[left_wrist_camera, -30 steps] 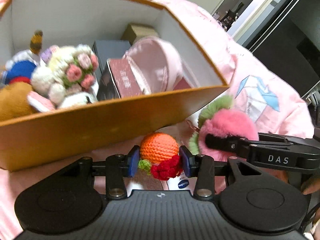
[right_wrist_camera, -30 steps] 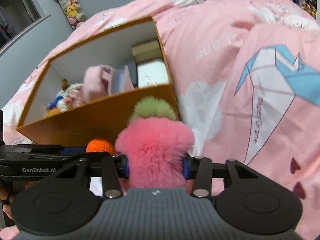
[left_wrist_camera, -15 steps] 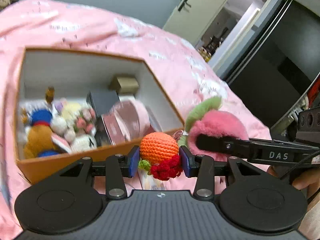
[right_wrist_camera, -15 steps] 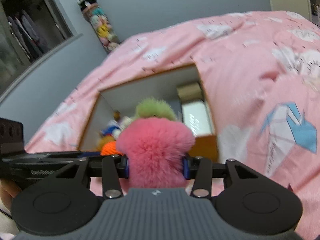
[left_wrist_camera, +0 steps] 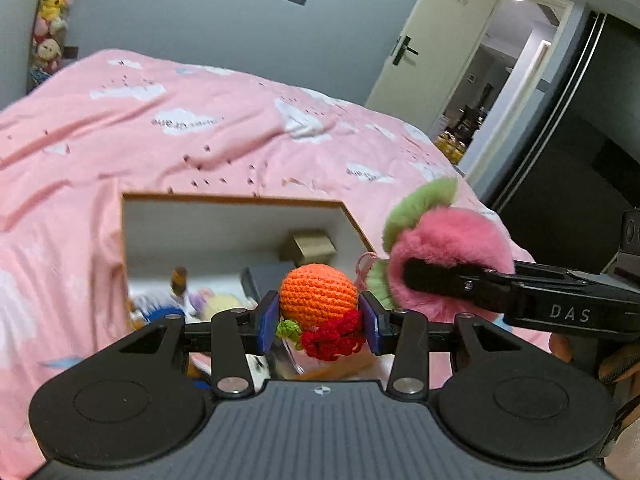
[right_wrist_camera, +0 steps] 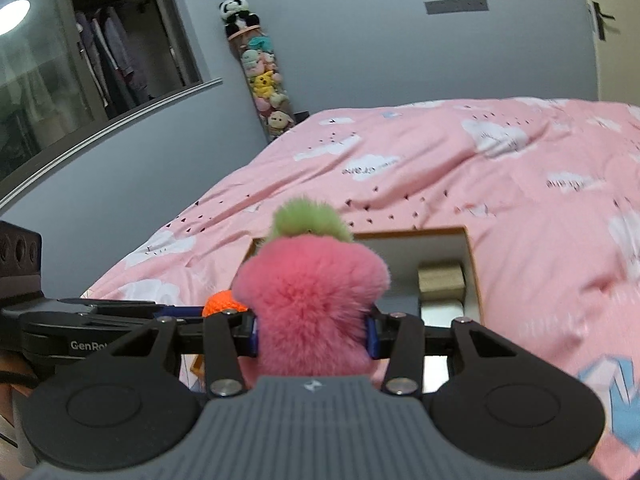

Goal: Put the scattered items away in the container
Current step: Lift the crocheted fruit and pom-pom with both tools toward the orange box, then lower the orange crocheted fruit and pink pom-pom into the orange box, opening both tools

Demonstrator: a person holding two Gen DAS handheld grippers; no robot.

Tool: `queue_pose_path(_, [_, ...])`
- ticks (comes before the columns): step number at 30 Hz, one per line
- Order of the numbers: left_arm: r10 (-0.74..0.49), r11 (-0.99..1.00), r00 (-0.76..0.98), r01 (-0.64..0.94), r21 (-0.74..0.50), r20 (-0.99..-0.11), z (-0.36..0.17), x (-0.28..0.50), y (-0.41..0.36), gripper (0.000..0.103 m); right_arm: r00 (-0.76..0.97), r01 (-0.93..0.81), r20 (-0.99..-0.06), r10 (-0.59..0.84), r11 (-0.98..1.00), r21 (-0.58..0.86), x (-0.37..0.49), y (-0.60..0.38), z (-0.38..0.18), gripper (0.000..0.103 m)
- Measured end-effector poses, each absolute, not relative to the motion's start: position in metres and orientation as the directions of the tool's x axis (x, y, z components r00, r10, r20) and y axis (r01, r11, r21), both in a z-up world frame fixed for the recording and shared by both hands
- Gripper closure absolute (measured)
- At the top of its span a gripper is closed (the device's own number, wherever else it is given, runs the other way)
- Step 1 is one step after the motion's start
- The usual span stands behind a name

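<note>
My left gripper [left_wrist_camera: 319, 319] is shut on an orange crochet fruit [left_wrist_camera: 318, 294] with a red flower and green leaf. My right gripper [right_wrist_camera: 312, 334] is shut on a fluffy pink plush with a green tuft [right_wrist_camera: 310, 296]; it also shows in the left wrist view [left_wrist_camera: 444, 248], just right of the orange fruit. Both are held above the near side of an open orange-edged box [left_wrist_camera: 236, 220] on the pink bed, also in the right wrist view [right_wrist_camera: 470, 256]. The box holds small plush toys [left_wrist_camera: 216, 304] and small cartons [left_wrist_camera: 310, 246].
The pink quilt [left_wrist_camera: 180, 128] with cloud prints surrounds the box. A grey wall, a hanging column of plush toys [right_wrist_camera: 262, 80] and a wardrobe lie beyond the bed. A door [left_wrist_camera: 424, 52] stands open at the right.
Both grippers have risen and tilted up with their toys. The box has dropped lower and smaller in both views, and more of the room shows.
</note>
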State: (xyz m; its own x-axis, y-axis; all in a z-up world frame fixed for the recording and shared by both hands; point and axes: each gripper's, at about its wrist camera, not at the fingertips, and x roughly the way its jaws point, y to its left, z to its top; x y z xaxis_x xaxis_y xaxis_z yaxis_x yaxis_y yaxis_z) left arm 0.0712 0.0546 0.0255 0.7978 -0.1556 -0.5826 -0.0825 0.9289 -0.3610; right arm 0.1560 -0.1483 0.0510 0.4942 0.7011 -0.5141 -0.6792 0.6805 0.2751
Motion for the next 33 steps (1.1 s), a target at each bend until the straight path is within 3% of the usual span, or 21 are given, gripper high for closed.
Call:
queue_pose_path(8, [-0.087, 0.932, 0.810, -0.139, -0.334, -0.580, 0.030, 0.094, 0.077, 0.054, 0.491, -0.695, -0.505, 0.709, 0.669, 0.263, 0.189, -0.113, 0.050, 0.055])
queue_pose_path(33, [-0.001, 0.949, 0.743, -0.209, -0.234, -0.669, 0.008, 0.157, 0.130, 0.054, 0.439, -0.673, -0.595, 0.674, 0.685, 0.279, 0.276, -0.039, 0.007, 0.055])
